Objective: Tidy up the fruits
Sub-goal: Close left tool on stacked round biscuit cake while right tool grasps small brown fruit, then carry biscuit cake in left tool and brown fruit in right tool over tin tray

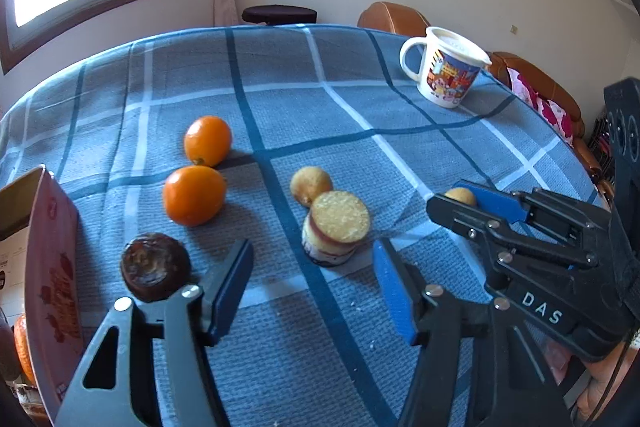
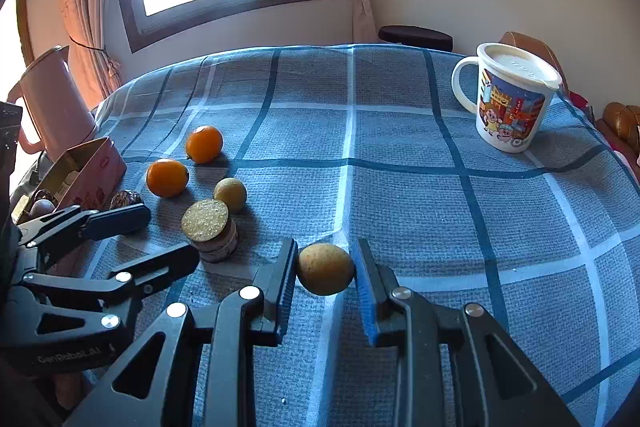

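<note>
Here the right gripper (image 2: 325, 269) clasps a round, tan, perhaps rough-skinned fruit (image 2: 325, 268).

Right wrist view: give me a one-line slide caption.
Right gripper shut on a small tan fruit over the blue plaid tablecloth, two oranges and a lidded mug beyond.

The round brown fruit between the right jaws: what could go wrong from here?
1. The round brown fruit is pinched only at its sides by the right gripper; it may slip out.
2. The left gripper is close to the small stacked jar and could topple it.
</note>
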The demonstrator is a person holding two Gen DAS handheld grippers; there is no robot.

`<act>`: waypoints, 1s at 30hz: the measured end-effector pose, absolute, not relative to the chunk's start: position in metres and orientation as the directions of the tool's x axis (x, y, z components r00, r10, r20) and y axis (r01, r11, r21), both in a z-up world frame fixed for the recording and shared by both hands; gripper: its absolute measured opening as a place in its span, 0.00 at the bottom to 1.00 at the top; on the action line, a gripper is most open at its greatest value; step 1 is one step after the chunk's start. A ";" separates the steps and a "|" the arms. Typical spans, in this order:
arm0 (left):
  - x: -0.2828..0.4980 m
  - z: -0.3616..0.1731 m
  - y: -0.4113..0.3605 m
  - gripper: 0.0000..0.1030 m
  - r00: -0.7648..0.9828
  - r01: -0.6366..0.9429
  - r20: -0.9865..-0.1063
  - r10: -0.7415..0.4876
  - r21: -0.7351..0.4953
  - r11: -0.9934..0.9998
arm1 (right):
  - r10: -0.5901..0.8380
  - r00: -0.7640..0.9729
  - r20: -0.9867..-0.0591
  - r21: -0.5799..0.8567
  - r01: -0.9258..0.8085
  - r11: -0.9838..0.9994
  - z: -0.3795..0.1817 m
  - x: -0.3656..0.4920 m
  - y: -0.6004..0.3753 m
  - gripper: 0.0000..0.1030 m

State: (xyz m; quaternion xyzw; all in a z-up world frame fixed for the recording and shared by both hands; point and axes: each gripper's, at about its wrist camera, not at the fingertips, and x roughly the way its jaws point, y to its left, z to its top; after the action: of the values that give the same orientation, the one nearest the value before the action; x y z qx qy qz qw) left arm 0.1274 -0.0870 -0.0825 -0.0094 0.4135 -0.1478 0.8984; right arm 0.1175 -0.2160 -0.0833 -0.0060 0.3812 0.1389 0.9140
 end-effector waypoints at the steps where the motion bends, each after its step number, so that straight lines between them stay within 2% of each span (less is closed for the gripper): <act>1: 0.130 -0.083 -0.090 0.52 0.610 0.263 -0.743 -0.276 -0.139 0.955 | 0.250 0.673 -0.696 0.097 -0.257 0.961 -0.083 0.117 -0.216 0.29; 7: 0.147 -0.087 -0.097 0.36 0.582 0.277 -0.756 -0.301 -0.164 0.947 | 0.251 0.674 -0.695 0.093 -0.262 0.961 -0.083 0.116 -0.216 0.29; 13: 0.141 -0.082 -0.088 0.35 0.598 0.286 -0.723 -0.344 -0.208 0.935 | 0.272 0.679 -0.682 0.101 -0.280 0.955 -0.081 0.114 -0.215 0.29; 23: 0.127 -0.073 -0.083 0.35 0.656 0.278 -0.682 -0.322 -0.177 0.944 | 0.295 0.688 -0.663 0.100 -0.309 0.946 -0.077 0.109 -0.212 0.29; 30: 0.115 -0.065 -0.088 0.35 0.707 0.287 -0.645 -0.290 -0.114 0.951 | 0.318 0.694 -0.646 0.106 -0.330 0.938 -0.075 0.106 -0.212 0.29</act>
State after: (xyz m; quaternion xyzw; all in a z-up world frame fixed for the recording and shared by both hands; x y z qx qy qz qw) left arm 0.1154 -0.0878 -0.0650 -0.0023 0.3497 -0.1562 0.9237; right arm 0.1056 -0.2118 -0.0747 -0.0090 0.3490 0.1761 0.9204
